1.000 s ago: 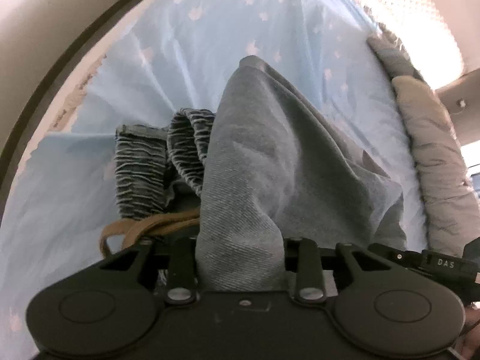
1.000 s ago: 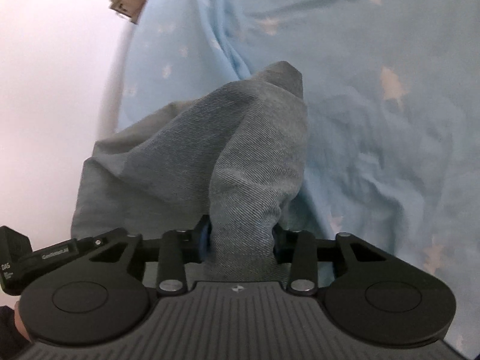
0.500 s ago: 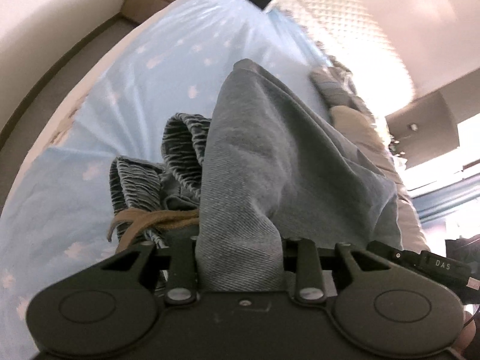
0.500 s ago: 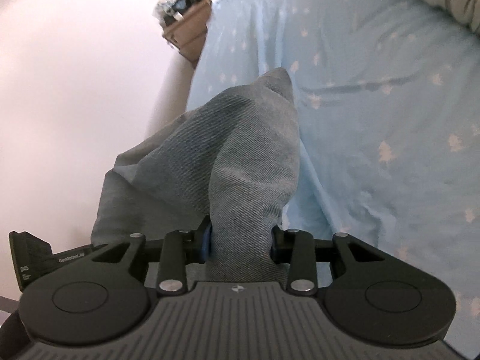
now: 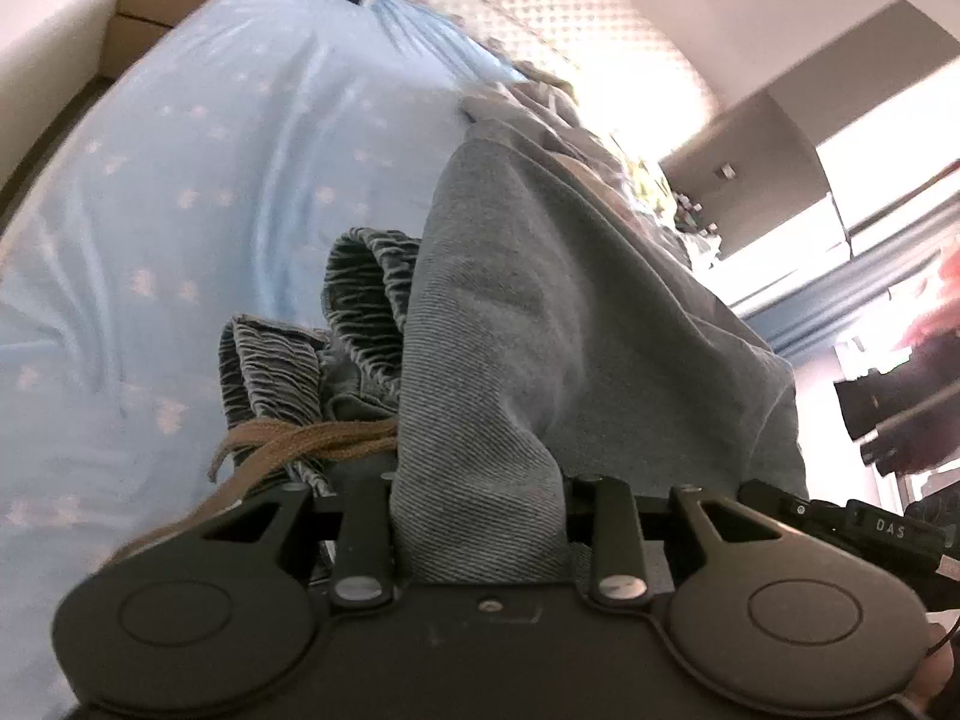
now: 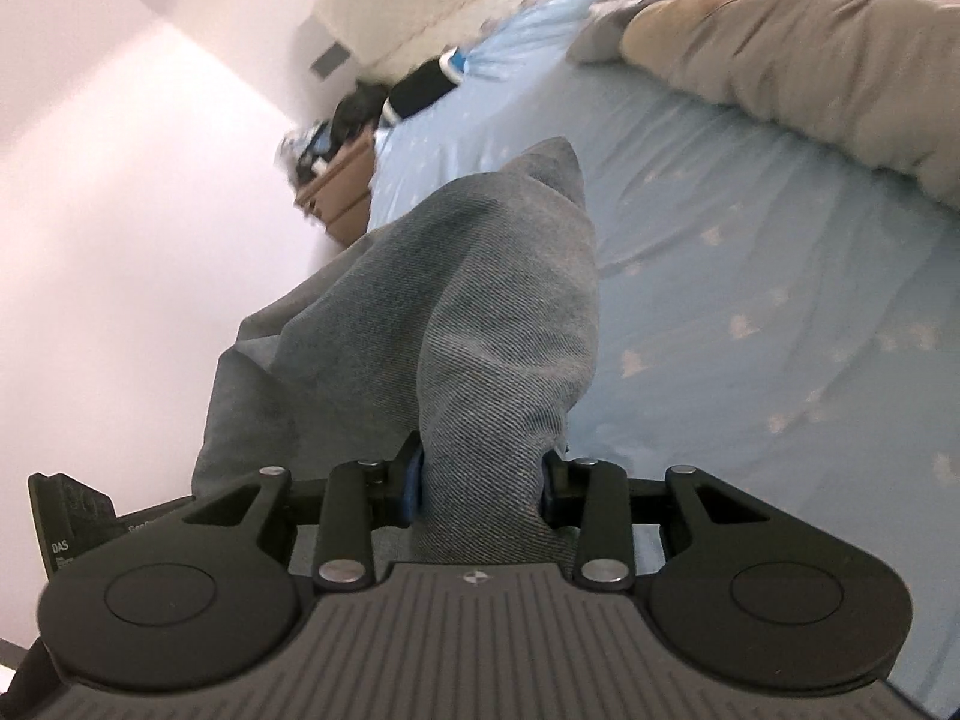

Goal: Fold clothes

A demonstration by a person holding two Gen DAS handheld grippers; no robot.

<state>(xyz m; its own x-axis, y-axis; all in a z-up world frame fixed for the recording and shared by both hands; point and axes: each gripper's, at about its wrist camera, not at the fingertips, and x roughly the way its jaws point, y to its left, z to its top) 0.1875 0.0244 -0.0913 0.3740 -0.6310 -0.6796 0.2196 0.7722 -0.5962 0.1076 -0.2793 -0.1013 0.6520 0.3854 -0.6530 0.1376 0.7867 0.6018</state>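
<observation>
Both grippers hold one grey-blue denim garment (image 5: 540, 324) lifted off the bed. My left gripper (image 5: 480, 498) is shut on a bunched fold of it; the garment's elastic waistband (image 5: 360, 294) and a brown drawstring (image 5: 300, 444) hang to the left of the jaws. My right gripper (image 6: 480, 480) is shut on another fold of the same denim (image 6: 480, 312), which stretches away to the left toward the other gripper. The fingertips of both grippers are buried in the cloth.
A light blue star-print bedsheet (image 5: 210, 180) lies below, also in the right wrist view (image 6: 750, 300). A rumpled beige-grey duvet (image 6: 810, 42) lies at the far side. A dark folded item (image 6: 420, 90) and a wooden bedside table (image 6: 342, 192) stand by the padded headboard.
Both grippers have lifted and tilted up with the denim, so more of the room, the headboard and the duvet shows. Both grips are unchanged.
</observation>
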